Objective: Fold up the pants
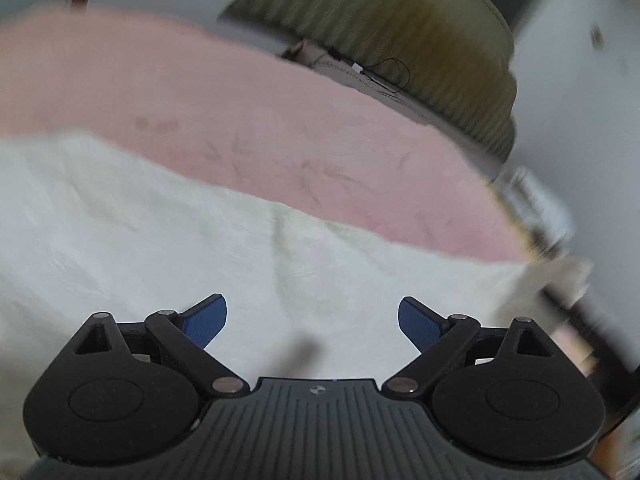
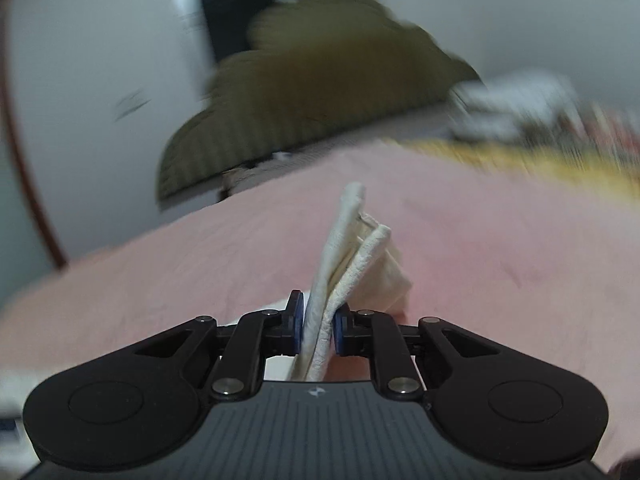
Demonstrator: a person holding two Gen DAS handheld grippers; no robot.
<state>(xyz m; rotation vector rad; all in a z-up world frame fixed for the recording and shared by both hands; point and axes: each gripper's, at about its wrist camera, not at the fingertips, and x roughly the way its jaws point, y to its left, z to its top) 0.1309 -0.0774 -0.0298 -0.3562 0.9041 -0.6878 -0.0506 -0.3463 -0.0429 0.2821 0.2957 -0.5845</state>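
Right gripper is pinched tight on a bunched edge of the pants: several cream layers stand up between the blue pads, centre of the right wrist view, above the pink sheet.

Left gripper is spread wide with nothing between the fingers. In its view the pants lie flat across the lower half of the frame, pink sheet beyond them, an olive ribbed cushion at the top.

Handling, my read:
- Light, limp cloth with a slightly crinkled weave. No stiffness, so it will sag and drape from any single hold.
- Not fragile and not slippery on the textured pads, though a thick multi-layer pinch can shed its inner layers under a hard tug.
- It will likely drag on the sheet, so lift clear rather than slide.

Where to grab: the left should take a hem or the waistband edge, well apart from the right's pinch, so the span between the two holds stays taut for a clean fold. Which end the right holds: cannot tell, frames are blurred.
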